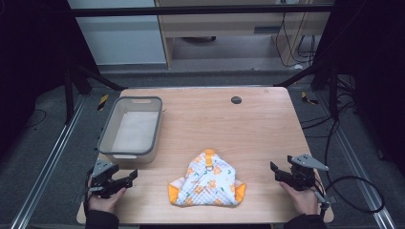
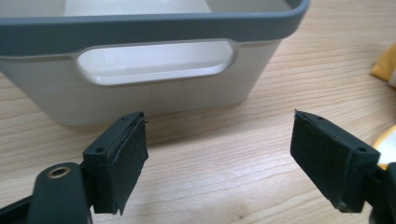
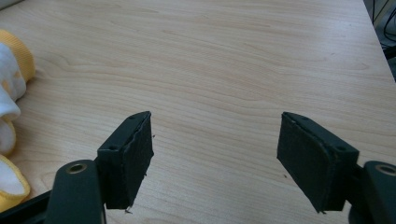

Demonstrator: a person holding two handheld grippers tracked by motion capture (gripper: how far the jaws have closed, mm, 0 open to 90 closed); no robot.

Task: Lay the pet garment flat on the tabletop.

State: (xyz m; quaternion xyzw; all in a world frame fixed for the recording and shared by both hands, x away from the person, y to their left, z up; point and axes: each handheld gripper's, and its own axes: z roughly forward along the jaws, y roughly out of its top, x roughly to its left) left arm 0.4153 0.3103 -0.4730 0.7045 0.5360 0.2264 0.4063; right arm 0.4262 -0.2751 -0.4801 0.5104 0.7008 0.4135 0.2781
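Note:
A quilted white cloth [image 1: 207, 182] with orange flowers and orange trim lies crumpled near the table's front middle; its orange edge [image 2: 385, 65] shows at the right of the left gripper view, and its edge [image 3: 11, 93] at the left of the right gripper view. A grey-rimmed white bin [image 1: 130, 130] stands at the table's left, its handle cut-out [image 2: 156, 60] right ahead of my left gripper. My left gripper [image 1: 125, 178] is open near the front left corner, holding nothing. My right gripper [image 1: 278, 171] is open at the front right, over bare wood.
The wooden table [image 1: 248, 124] has a small dark round cap [image 1: 236, 99] near its far edge. Black frame legs and cables stand on the floor around the table. A cable loop [image 1: 356, 193] lies by the right front corner.

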